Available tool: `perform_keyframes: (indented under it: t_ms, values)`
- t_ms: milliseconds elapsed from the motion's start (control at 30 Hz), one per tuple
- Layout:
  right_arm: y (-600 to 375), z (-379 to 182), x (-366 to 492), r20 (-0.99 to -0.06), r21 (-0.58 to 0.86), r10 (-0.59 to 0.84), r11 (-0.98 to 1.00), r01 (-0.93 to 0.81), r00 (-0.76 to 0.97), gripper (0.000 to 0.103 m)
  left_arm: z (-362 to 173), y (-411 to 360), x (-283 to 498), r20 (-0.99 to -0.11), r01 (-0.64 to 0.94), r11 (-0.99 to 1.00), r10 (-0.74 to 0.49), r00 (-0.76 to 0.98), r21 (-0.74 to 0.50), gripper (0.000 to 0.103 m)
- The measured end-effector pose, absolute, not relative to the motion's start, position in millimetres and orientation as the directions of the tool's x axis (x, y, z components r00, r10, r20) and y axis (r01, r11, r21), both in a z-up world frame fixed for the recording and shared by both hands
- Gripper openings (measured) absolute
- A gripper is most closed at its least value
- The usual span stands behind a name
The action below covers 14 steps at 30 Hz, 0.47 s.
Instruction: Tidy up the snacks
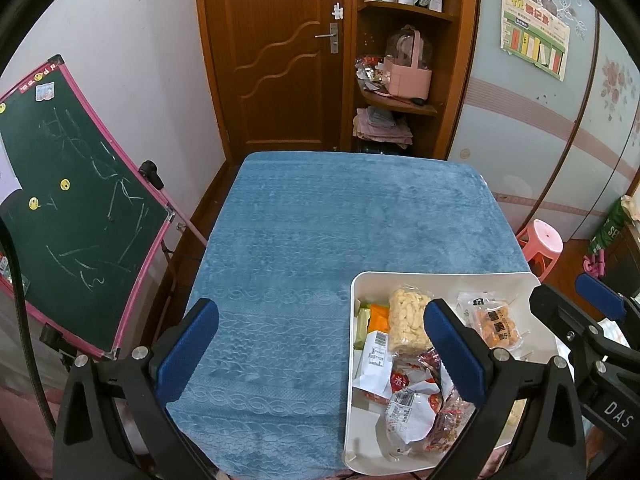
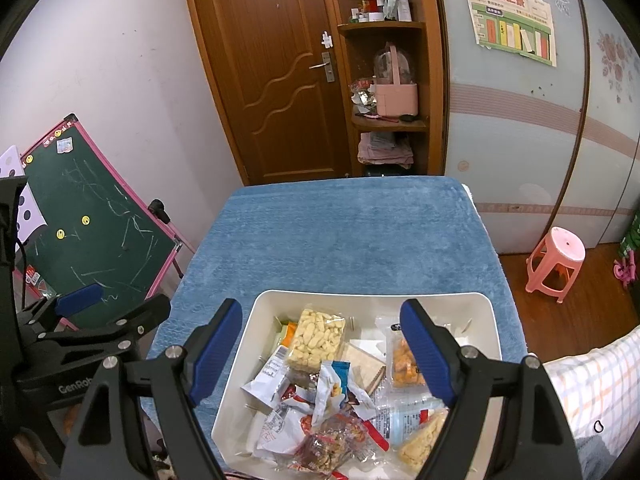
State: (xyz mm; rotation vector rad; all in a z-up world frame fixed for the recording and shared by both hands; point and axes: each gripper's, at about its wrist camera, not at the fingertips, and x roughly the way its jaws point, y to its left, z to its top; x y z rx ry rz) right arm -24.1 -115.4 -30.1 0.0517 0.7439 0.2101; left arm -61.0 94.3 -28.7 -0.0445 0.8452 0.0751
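A white tray (image 2: 476,304) full of wrapped snacks sits at the near right of the blue-covered table (image 2: 340,240). It holds a clear pack of pale puffed sticks (image 2: 316,338), an orange snack pack (image 2: 402,364) and several crumpled wrappers (image 2: 320,420). My right gripper (image 2: 324,352) is open and empty, held above the tray. My left gripper (image 1: 320,356) is open and empty over the blue cloth, its right finger over the tray's (image 1: 360,284) left part. The puffed sticks pack (image 1: 408,320) also shows in the left wrist view.
A green chalkboard with a pink frame (image 1: 72,216) leans left of the table. A wooden door (image 1: 276,52) and corner shelves (image 1: 400,60) stand behind. A pink stool (image 2: 556,260) stands on the floor to the right. A checked pillow (image 2: 592,384) lies near right.
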Motion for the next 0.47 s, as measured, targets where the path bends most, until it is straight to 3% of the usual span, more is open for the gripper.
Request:
perform_keyframes:
  t_ms: [467]
  values:
    - [-115.3,-32.1,-24.2,-0.669,0.127,0.209,0.978,-0.167,0.714,0.082,-31.2,92.6,-63.7,-0.744,-0.102,0.995,0.069,0.665,0.002,0.102]
